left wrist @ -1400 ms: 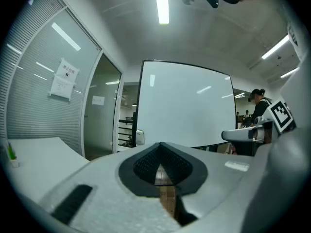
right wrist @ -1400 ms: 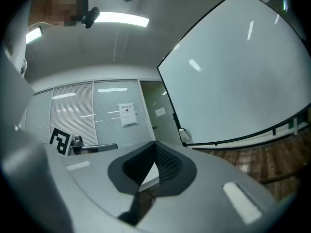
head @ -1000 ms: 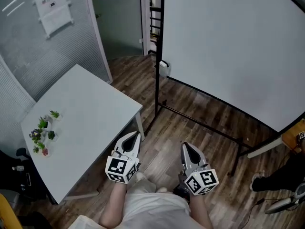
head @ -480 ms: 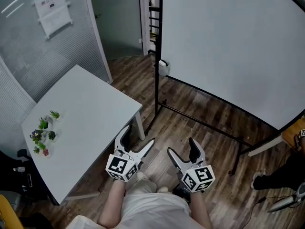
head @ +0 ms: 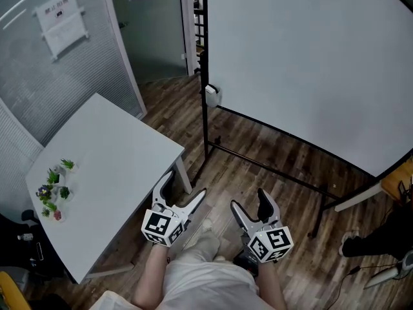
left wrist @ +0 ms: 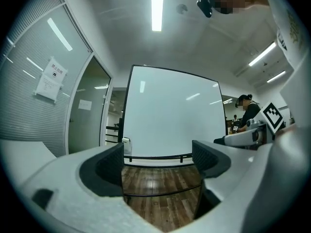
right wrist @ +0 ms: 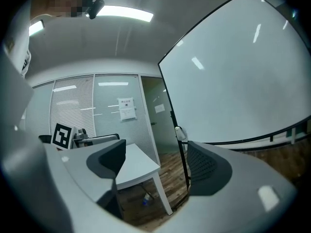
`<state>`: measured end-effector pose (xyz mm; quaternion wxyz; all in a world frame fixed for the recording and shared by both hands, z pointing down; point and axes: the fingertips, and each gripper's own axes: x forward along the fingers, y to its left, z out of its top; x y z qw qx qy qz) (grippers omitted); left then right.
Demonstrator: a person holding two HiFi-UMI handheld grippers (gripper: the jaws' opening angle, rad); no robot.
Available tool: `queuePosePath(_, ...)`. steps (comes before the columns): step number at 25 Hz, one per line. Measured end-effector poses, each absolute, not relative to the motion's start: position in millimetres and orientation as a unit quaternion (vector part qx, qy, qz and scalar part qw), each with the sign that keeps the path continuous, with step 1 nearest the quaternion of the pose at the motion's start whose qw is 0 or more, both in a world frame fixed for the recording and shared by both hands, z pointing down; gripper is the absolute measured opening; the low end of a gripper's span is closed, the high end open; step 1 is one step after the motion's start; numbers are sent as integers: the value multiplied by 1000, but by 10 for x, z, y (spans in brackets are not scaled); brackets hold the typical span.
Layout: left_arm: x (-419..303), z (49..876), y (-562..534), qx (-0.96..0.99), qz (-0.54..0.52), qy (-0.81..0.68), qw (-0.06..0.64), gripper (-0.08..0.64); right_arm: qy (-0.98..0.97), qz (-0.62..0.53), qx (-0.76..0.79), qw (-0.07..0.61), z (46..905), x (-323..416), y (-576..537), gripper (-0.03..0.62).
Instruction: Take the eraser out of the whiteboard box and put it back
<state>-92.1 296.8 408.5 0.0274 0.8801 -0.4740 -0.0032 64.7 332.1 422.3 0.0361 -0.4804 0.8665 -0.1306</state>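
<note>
Both tools have changed since a second ago: their jaws were shut then and have just been opening, and the right pair has since eased in a touch. Nothing is between either pair.

From the head view, the left tool (head: 186, 185) and right tool (head: 248, 200) are held side by side, low in the picture, over the wooden floor (head: 271, 160), both released and empty. The white tabletop (head: 110, 154) is to the left and carries a few small plants (head: 55, 186) near its far edge. The whiteboard (head: 310, 63) on its black stand fills the upper right. A small white box (head: 211, 95) hangs at its lower left corner, well apart from both tools. The eraser cannot be made out.

Through the left gripper view, the jaws stand wide apart with only floor and whiteboard between them. The box shows small beside the left jaw. The right tool's marker cube (left wrist: 273, 115) shows at the right edge, and another person (left wrist: 249, 111) stands behind it.

Through the right gripper view, the jaws are likewise spread and empty. They frame the tabletop's corner, the stand's post and the box on it. A paper notice (right wrist: 127, 109) hangs on the glass wall beyond.
</note>
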Motion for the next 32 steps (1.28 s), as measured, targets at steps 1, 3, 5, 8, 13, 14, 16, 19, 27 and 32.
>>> queuePosePath(1, -897, 4096, 2891, 880, -2, -474, 27, 433, 866, -133, -480, 35, 4237, 670, 3258, 396)
queuePosePath(3, -853, 4130, 2710, 881, -1, -473, 27, 433, 867, -140, -478, 30, 4283, 700, 3107, 394)
queuePosePath(5, -814, 4180, 2494, 881, 1, -472, 28, 433, 866, -147, -476, 26, 4332, 724, 2903, 388)
queuePosePath(8, -763, 4253, 2088, 881, 0, -472, 32, 433, 866, -149, -476, 22, 4393, 760, 2492, 388)
queuePosePath(13, -747, 4336, 1213, 882, 15, -470, 31, 433, 868, -156, -471, 10, 4445, 704, 1606, 390)
queuePosePath(14, -752, 4338, 1027, 883, 20, -468, 29, 433, 868, -157, -470, 8, 4436, 675, 1423, 389)
queuePosePath(16, -780, 4334, 652, 885, 23, -464, 29, 433, 869, -157, -469, 4, 4422, 603, 1053, 388)
queuePosePath(19, -850, 4293, 132, 885, 27, -464, 18, 416, 872, -156, -464, -1, 4392, 492, 539, 388)
queuePosePath(27, -973, 4329, -798, 887, 21, -459, 31, 405, 876, -153, -457, 1, 4323, 283, -349, 383)
queuePosePath(32, -928, 4383, -1005, 892, 18, -450, 39, 405, 872, -159, -463, 6, 4312, 282, -474, 380)
